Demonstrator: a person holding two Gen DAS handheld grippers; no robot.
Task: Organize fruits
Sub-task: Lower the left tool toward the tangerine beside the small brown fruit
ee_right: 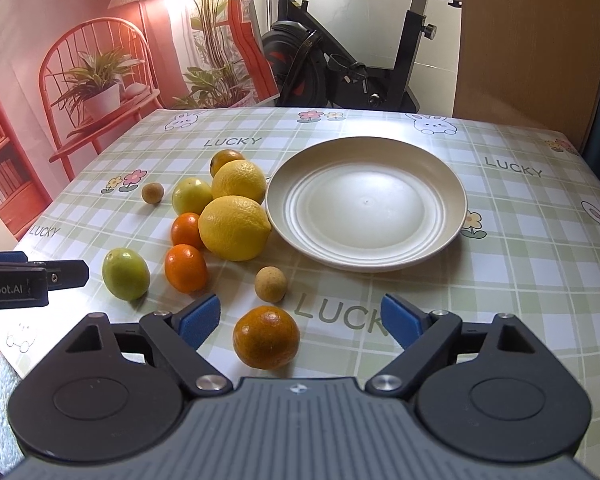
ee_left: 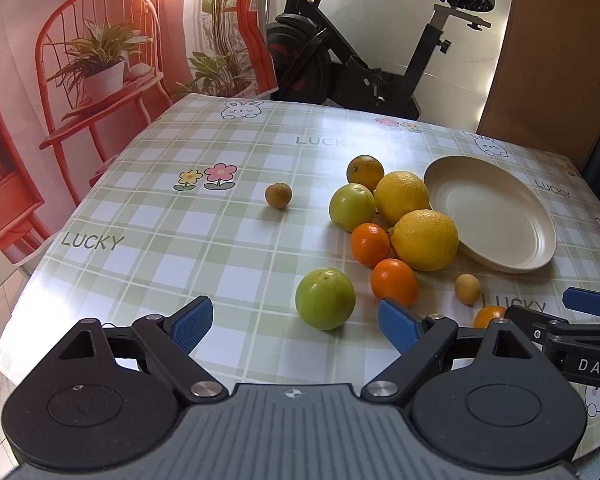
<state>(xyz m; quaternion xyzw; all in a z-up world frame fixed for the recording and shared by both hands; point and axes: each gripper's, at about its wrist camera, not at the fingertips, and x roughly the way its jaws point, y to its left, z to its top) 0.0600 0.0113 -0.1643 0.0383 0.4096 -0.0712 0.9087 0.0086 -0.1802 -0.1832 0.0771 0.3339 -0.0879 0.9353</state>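
Room: a table (ee_right: 520,280) with a green checked cloth stood before a red printed backdrop and an exercise bike (ee_right: 340,60).
Plate: a cream plate (ee_right: 440,184) lay empty toward the far right part of the table.
Fruits: two lemons (ee_right: 235,227), small oranges and green fruits lay in a cluster touching the plate's left rim; one dark orange (ee_right: 266,337) lay alone near the front edge.
Right gripper (ee_right: 300,320): its jaws were spread, with the dark orange between them, not touched.
Left gripper (ee_left: 296,326): spread and empty, a green fruit (ee_left: 325,298) just ahead of it.
Handling: the fruits looked round, firm and light, likely to roll; I judged a hold across the widest part safest.
Hard to see: the far orange (ee_right: 225,160) was half hidden behind a lemon; the two small brown fruits (ee_right: 271,284) I could not identify.
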